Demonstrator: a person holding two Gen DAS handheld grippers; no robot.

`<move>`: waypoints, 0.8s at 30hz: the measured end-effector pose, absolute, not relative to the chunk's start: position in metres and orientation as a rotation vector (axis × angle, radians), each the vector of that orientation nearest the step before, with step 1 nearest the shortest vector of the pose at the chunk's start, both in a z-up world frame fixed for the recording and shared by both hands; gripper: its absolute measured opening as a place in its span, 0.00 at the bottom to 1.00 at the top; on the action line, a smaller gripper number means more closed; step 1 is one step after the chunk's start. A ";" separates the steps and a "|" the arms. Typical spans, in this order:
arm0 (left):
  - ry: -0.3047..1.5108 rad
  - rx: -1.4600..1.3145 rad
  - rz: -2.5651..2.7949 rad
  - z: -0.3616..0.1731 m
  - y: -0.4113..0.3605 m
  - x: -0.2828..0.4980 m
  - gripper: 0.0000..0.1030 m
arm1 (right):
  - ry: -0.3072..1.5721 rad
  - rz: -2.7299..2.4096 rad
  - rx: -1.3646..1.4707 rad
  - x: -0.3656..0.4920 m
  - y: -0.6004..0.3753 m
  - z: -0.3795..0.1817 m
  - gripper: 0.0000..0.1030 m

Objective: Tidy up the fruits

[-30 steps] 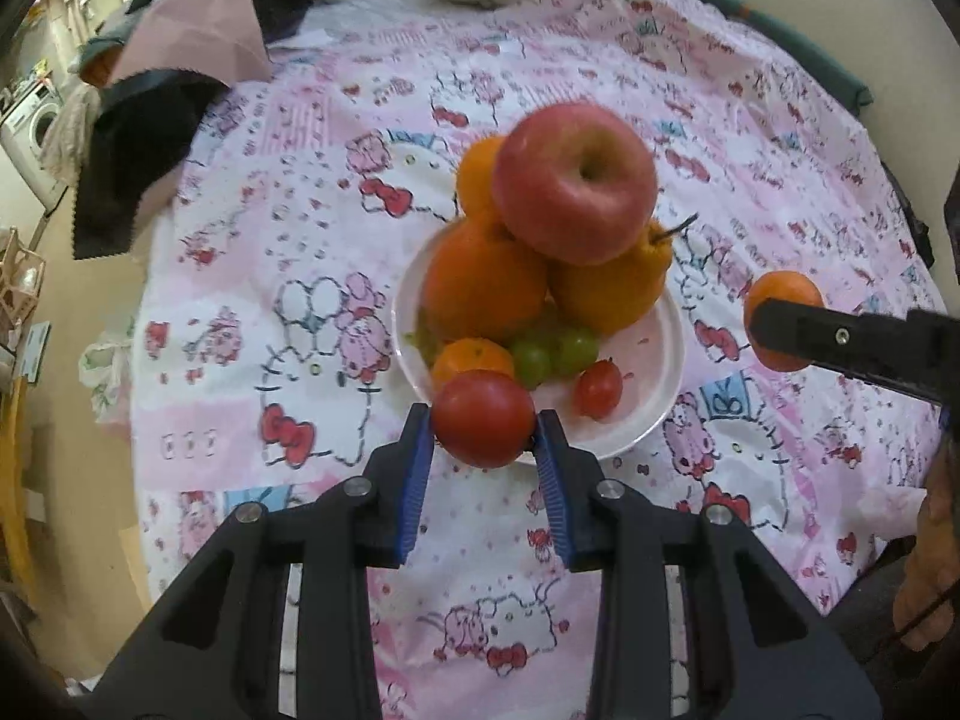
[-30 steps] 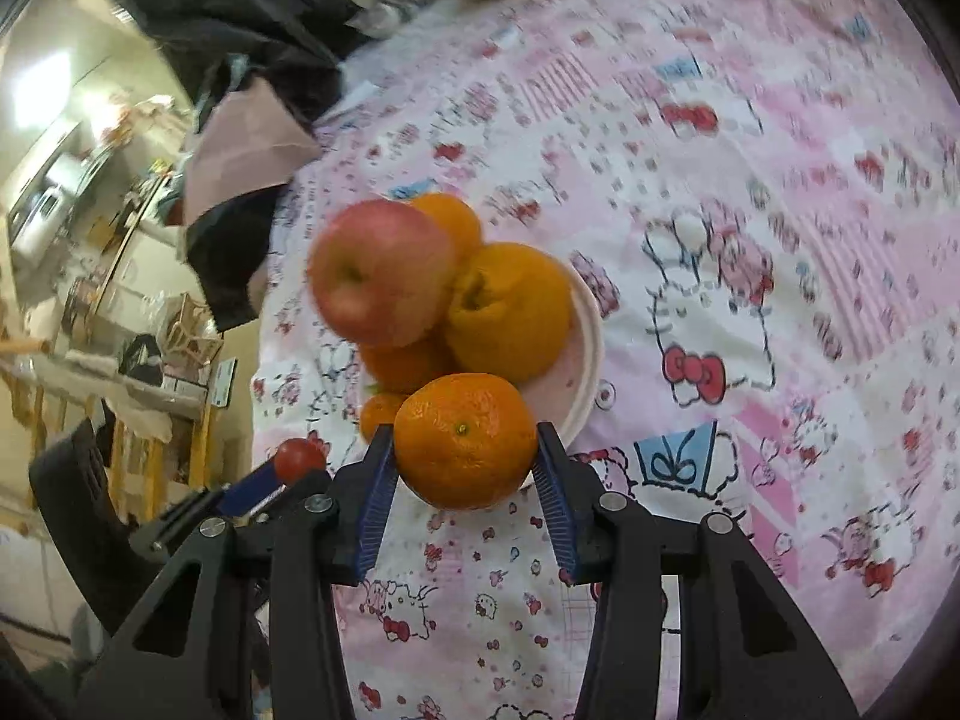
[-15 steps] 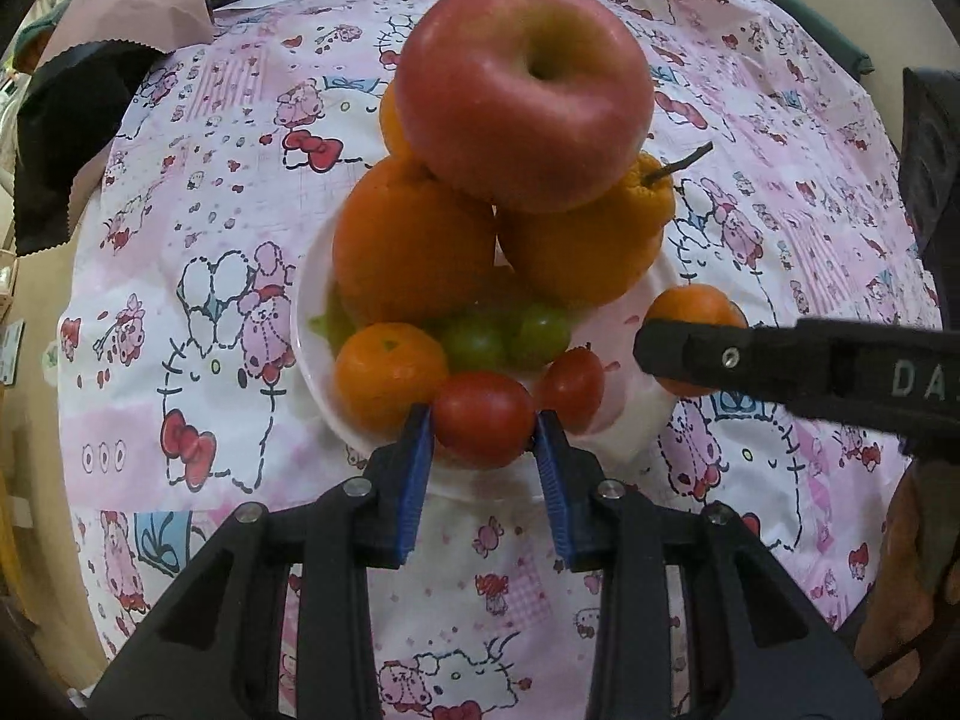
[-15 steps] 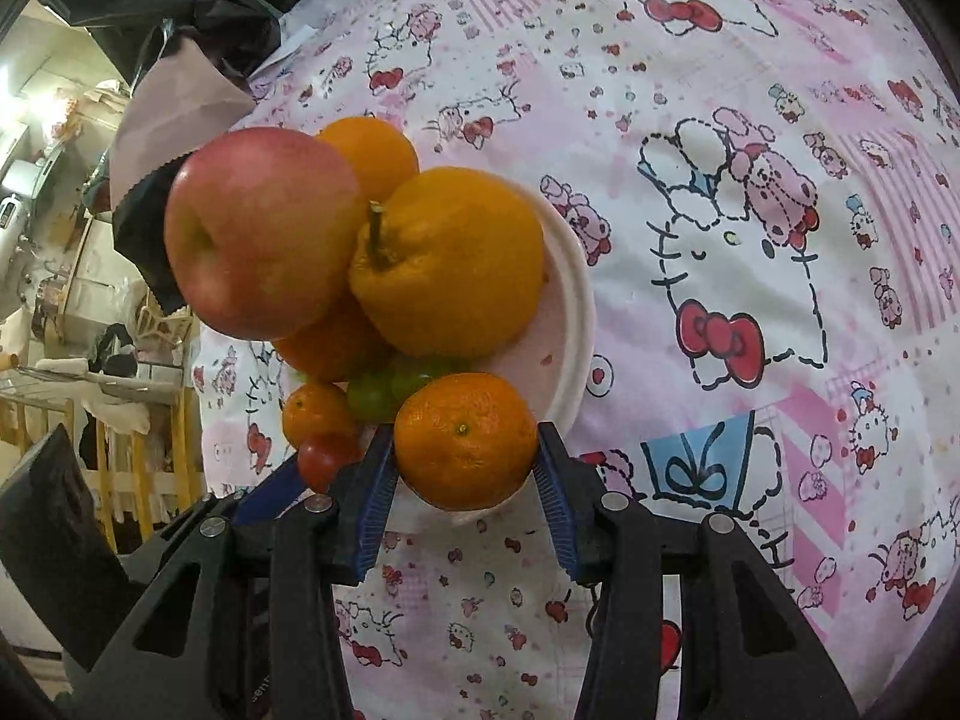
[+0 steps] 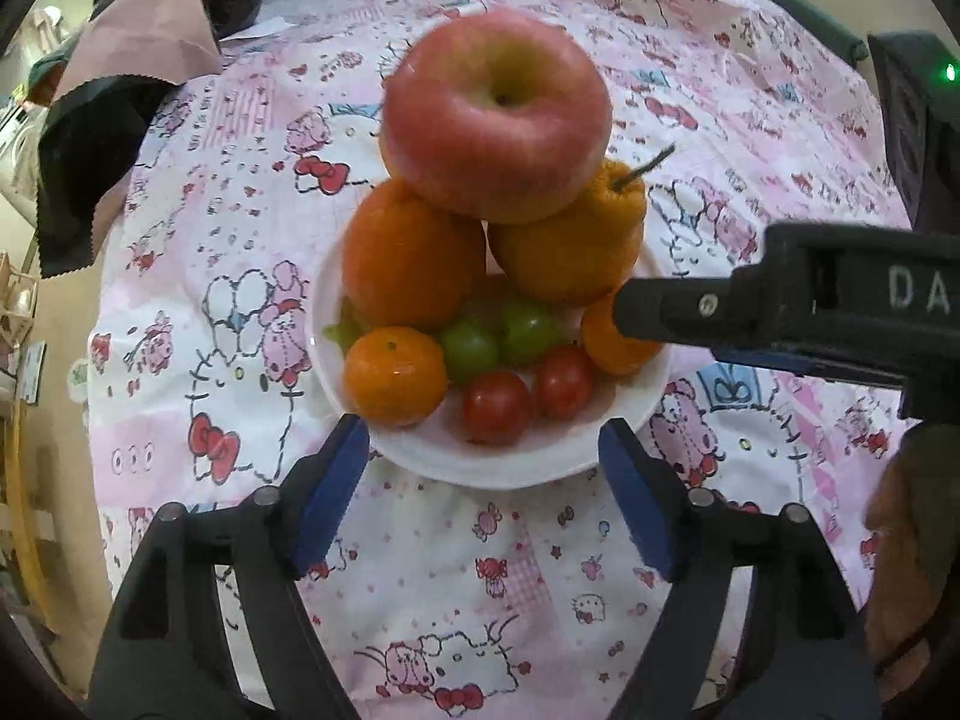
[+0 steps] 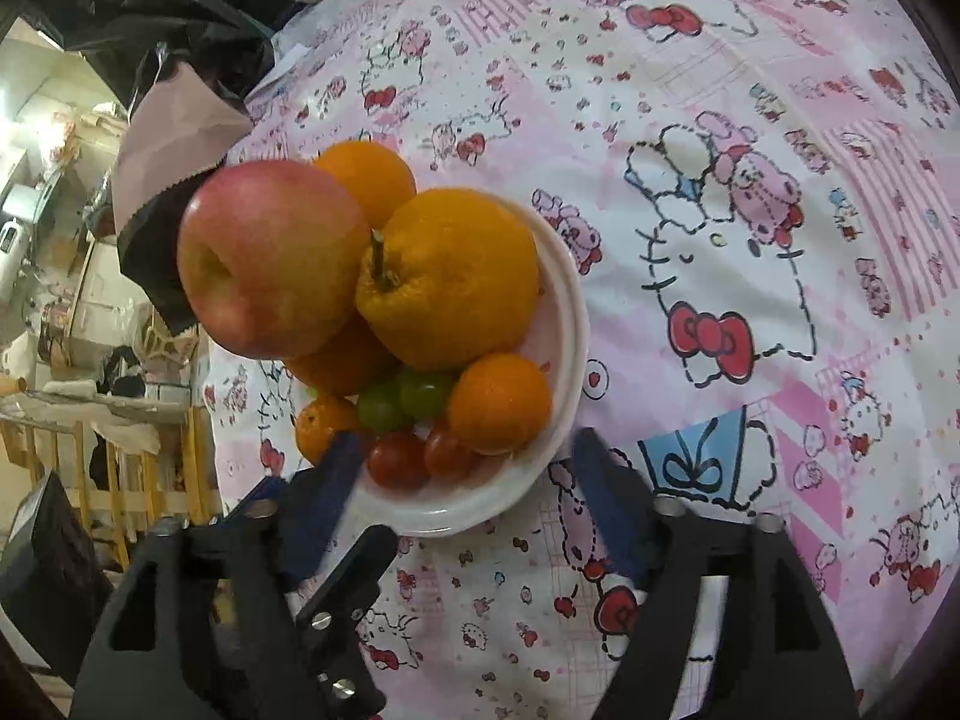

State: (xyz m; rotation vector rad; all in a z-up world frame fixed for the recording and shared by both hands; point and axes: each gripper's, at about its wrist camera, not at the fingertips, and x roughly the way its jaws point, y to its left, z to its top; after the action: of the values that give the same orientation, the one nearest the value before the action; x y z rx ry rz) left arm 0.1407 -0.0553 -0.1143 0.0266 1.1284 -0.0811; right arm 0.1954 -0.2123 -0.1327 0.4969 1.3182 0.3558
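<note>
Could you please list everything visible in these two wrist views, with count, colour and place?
apple: one, red-pink, top of the fruit pile
large oranges: three, orange, under and behind the apple; one has a stem
small mandarins: two, orange, on the plate's front left and right
grapes: two, green, middle of the plate
cherry tomatoes: two, red, front of the plate
plate: one, white, on the cloth
tablecloth: one, pink cartoon print, covering the table
dark bags: black and pink, far left edge
left gripper: jaws just opened, empty
right gripper: jaws just opened, empty
</note>
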 end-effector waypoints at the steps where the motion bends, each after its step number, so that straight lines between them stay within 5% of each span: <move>1: 1.119 0.023 -0.072 -0.110 -0.054 0.139 0.74 | 1.308 0.353 0.505 0.194 -0.214 -0.130 0.88; 17: 0.863 -0.097 0.001 -0.009 0.006 0.084 0.74 | 0.989 0.415 0.376 0.112 -0.230 -0.028 0.98; 24: 0.834 -0.088 0.003 0.009 0.015 0.047 0.82 | 0.916 0.386 0.285 0.071 -0.231 -0.013 0.98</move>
State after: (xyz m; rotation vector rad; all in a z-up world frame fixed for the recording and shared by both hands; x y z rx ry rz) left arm 0.0467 0.0149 0.0089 -0.0882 0.8336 0.0026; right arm 0.0711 -0.2306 -0.0127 0.2855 0.9164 0.3860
